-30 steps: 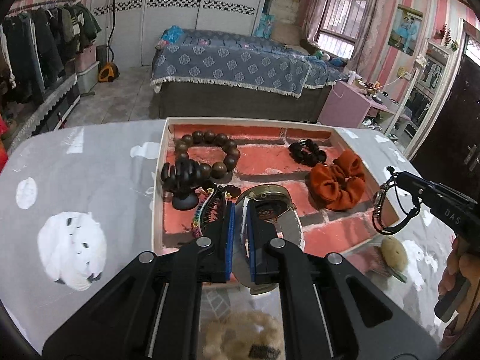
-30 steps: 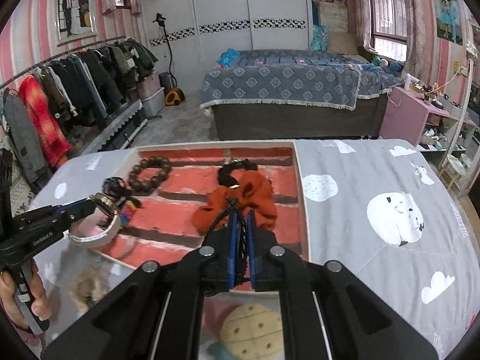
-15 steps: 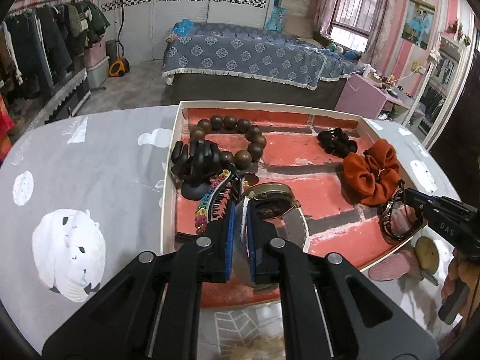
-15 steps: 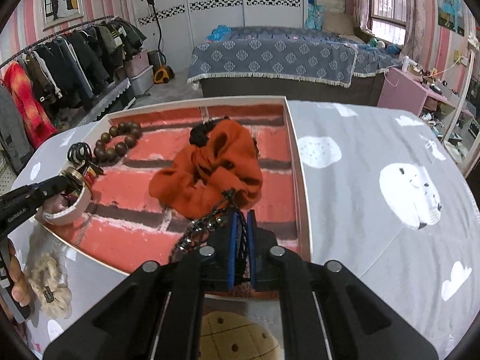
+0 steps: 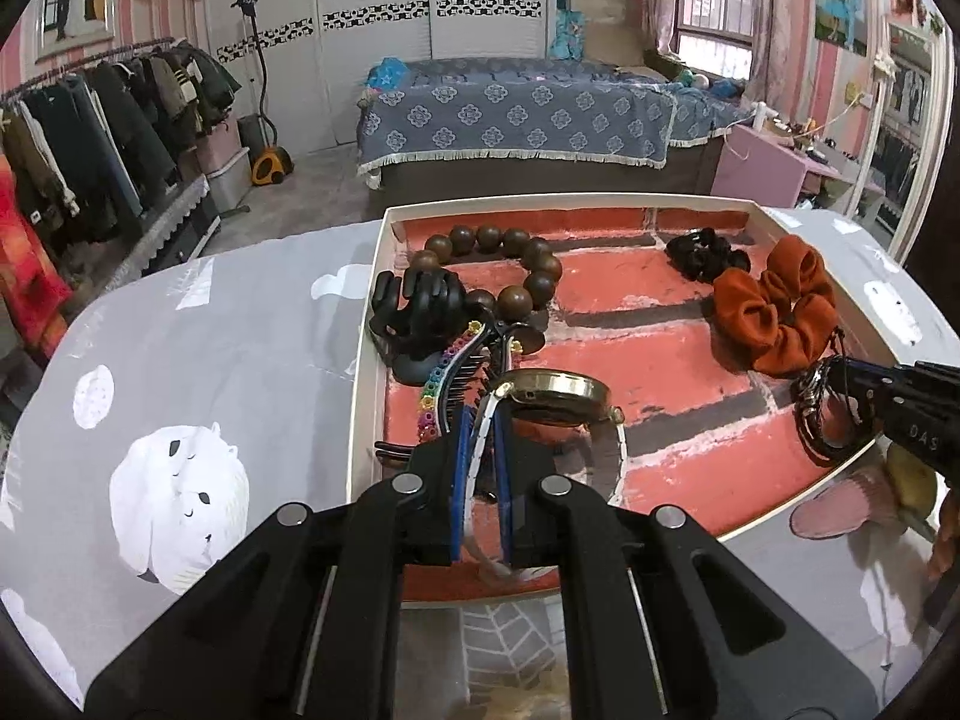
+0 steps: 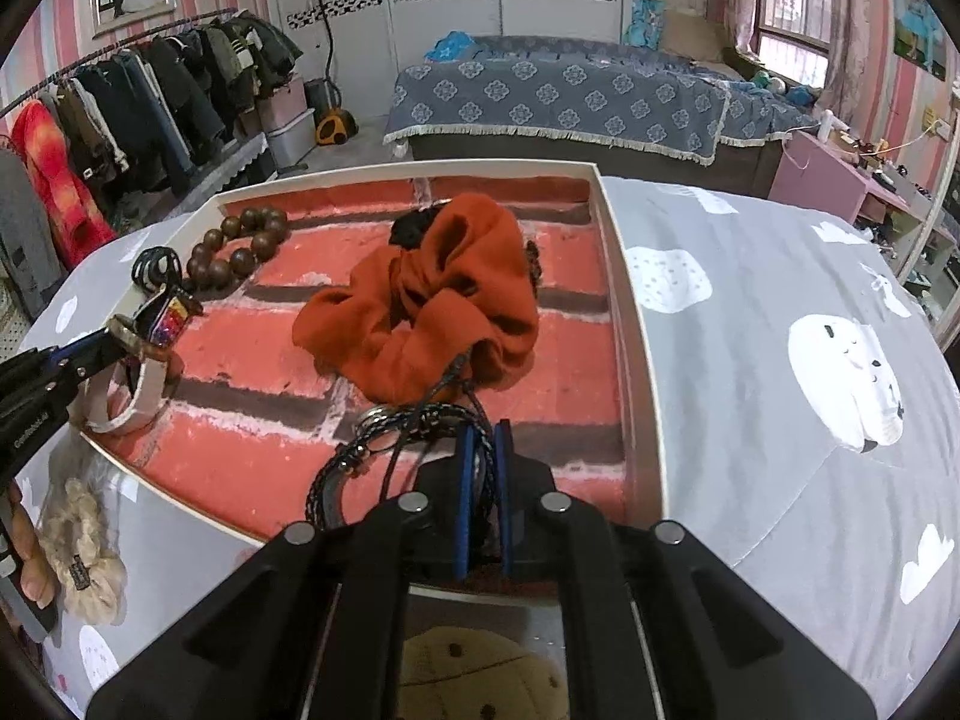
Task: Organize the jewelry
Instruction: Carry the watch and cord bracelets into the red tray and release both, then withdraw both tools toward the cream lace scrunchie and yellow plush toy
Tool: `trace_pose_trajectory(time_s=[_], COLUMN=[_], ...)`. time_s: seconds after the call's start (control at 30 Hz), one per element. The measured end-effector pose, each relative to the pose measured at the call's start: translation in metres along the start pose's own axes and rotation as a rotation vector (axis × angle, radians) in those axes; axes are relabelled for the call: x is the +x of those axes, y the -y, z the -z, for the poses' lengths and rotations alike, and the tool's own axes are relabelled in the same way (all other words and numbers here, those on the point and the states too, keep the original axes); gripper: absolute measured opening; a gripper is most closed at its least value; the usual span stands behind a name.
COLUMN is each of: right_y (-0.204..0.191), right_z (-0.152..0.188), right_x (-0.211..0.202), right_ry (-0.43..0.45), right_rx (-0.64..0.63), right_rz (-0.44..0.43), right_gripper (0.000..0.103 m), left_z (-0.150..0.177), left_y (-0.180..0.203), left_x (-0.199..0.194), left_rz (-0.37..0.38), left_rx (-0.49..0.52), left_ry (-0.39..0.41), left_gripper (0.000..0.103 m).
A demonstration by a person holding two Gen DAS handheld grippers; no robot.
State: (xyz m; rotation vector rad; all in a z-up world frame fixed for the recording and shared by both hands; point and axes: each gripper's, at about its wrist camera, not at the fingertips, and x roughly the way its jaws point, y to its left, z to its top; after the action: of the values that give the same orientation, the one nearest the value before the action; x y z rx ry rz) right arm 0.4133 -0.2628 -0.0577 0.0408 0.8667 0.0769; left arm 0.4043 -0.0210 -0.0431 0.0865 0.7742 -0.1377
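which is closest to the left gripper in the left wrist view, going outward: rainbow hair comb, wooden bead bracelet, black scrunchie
From the left gripper, shut on the watch strap:
1. Rainbow hair comb, just ahead, slightly left, in the tray.
2. Wooden bead bracelet, farther back, near the tray's far left corner.
3. Black scrunchie, farthest, at the far right of the tray.

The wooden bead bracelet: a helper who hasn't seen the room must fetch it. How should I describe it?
Look in the shallow white-rimmed tray with a red brick-pattern floor, on the grey tablecloth. In its far left corner lies the wooden bead bracelet, beside a black claw clip. It is the only ring of large, round, dark brown beads there.
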Motion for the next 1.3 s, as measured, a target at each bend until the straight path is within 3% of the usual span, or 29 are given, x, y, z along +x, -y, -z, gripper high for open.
trace_pose_trajectory(time_s=[0.13,0.2,0.27,0.33,0.47,0.6,0.7,0.87,1.17,1.3], right_y=[0.002,0.006,0.011,0.015,0.020,0.021,0.021,0.017,0.015,0.016], right_z=[-0.002,-0.004,-0.006,-0.006,0.003,0.015,0.024,0.044,0.069,0.072], right_x=[-0.011,-0.025,-0.042,-0.055,-0.083,-0.101,-0.114,-0.131,-0.131,-0.122], right_ry=[0.020,0.047,0.087,0.105,0.153,0.174,0.189,0.212,0.182,0.162], right_rx=[0.007,0.016,0.017,0.023,0.017,-0.004,-0.017,-0.042,-0.030,-0.011], right_rz=[-0.025,-0.032,-0.042,-0.051,-0.069,-0.064,-0.064,-0.032,0.046,0.046], right_gripper=[0.013,0.046,0.051,0.052,0.067,0.073,0.079,0.089,0.090,0.090], left_z=[-0.001,-0.001,0.000,0.000,-0.002,0.000,0.006,0.023,0.047,0.057], left_y=[0.000,-0.002,-0.003,-0.002,0.002,0.009,0.014,0.020,0.008,0.000], left_x=[-0.001,-0.003,-0.008,-0.015,-0.037,-0.066,-0.082,-0.101,-0.111,-0.101], left_rz=[-0.013,-0.008,-0.016,-0.026,-0.049,-0.075,-0.086,-0.111,-0.139,-0.094], left_rx=[0.002,-0.008,-0.012,-0.012,0.003,0.014,0.027,0.036,-0.004,-0.037], left_ry=[-0.008,-0.011,-0.003,0.012,0.057,0.106,0.128,0.137,0.110,0.073], left_gripper=[0.010,0.013,0.018,0.026,0.060,0.085,0.092,0.098,0.098,0.098])
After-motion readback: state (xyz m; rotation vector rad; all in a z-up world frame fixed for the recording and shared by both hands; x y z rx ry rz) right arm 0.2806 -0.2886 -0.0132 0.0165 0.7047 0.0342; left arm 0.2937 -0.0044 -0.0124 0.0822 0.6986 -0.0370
